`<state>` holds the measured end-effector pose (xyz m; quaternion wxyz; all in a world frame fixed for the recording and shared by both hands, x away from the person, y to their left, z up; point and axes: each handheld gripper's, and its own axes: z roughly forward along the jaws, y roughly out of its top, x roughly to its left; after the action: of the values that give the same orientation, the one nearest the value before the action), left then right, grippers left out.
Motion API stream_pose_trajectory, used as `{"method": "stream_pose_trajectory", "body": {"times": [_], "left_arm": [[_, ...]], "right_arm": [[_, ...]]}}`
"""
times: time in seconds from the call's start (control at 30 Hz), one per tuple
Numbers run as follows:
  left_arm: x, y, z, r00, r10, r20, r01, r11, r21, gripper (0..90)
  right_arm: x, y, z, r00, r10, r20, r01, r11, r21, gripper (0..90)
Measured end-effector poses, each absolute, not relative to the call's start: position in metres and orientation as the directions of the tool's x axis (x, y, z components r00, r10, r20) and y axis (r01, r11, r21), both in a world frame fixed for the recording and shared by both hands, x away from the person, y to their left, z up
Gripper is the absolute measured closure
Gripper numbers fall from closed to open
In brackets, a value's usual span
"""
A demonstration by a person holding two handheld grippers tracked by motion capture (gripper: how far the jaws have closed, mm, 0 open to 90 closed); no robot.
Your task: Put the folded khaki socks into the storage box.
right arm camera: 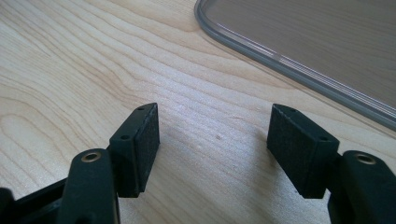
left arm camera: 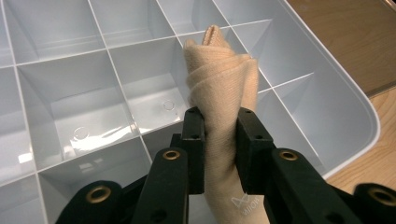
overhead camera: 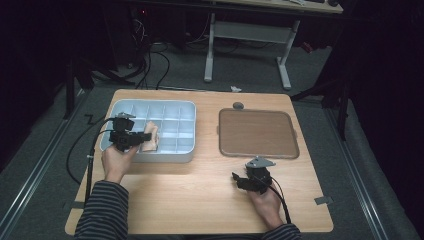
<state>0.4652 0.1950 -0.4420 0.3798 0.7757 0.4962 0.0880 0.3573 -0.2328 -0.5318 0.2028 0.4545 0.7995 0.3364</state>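
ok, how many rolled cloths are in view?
1. The rolled cloth is clamped in the left gripper over the divided tray, near its front row. Others could lie hidden behind the dividers.

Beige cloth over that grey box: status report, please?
Left hand-held gripper shut on cloth, above divided box. Right hand-held gripper open over table. Nothing in the way.

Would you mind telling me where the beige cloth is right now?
The beige cloth is clamped in the left hand-held gripper, held over the grey divided tray on the table's left side in the high view, above its front compartments.
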Motion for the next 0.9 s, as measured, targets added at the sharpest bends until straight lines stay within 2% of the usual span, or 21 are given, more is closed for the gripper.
{"method": "stream_pose_trajectory", "body": {"times": [0.27,0.67,0.9], "left_arm": [[0.472,0.192,-0.453,0.491,0.836,-0.246,0.731,-0.241,0.638,75.7],[0.477,0.186,-0.464,0.504,0.843,-0.185,0.752,-0.324,0.574,75.9],[0.479,0.186,-0.465,0.5,0.844,-0.196,0.763,-0.321,0.561,75.9]], "right_arm": [[0.357,-0.233,-0.532,-0.505,0.863,-0.018,0.59,0.36,0.722,34.4],[0.357,-0.233,-0.532,-0.505,0.863,-0.019,0.59,0.361,0.722,34.4],[0.357,-0.233,-0.532,-0.505,0.863,-0.019,0.59,0.361,0.722,34.4]]}}
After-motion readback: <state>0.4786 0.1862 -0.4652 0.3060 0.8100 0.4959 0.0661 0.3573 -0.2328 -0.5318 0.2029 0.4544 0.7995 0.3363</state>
